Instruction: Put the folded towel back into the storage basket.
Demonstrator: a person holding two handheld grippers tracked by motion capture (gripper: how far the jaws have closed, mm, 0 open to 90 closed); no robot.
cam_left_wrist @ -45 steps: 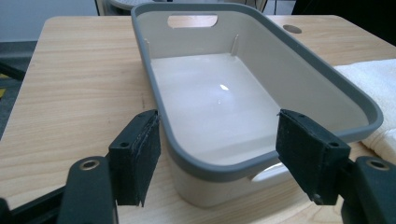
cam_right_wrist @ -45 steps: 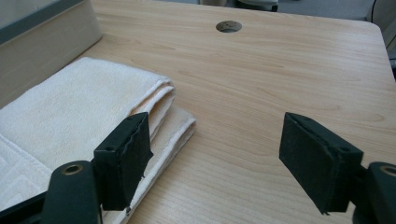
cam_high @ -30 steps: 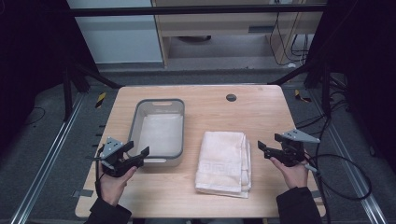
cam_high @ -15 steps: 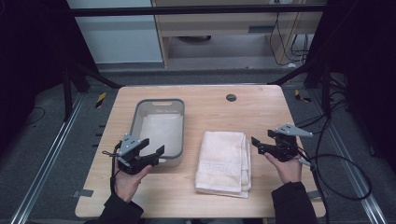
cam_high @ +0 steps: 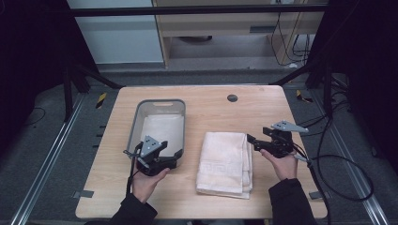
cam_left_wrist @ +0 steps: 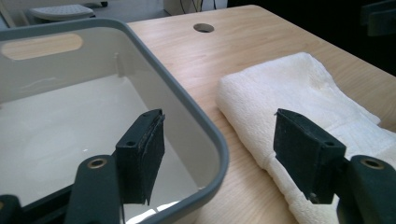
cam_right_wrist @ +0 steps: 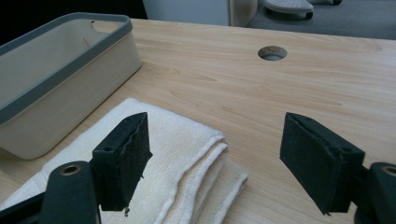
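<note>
Fingers [cam_left_wrist: 140, 154] of the left gripper [cam_high: 177, 158] are standing spread, pinching nothing, now straddling the near right corner of the grey bin [cam_high: 136, 123]. Fingers [cam_right_wrist: 122, 154] of the right gripper [cam_high: 249, 139] are spread too, empty, hovering just beside the right edge of the folded towel [cam_high: 224, 161].

Across the last second both grippers are closing in from the outer edges of the wooden table [cam_high: 211, 101] toward the towel lying at its middle, just right of the bin. That is suggesting a 2-handed pick-up is about to begin, likely to move the towel into the bin; neither gripper is touching it yet.

Harder to make out: the bin's floor is looking pale in the high view, and I cannot tell whether cloth is lying there. In both gripper views the towel's near end is running off the bottom edge. Only 1 small round hole [cam_high: 232, 98] is breaking the tabletop.
</note>
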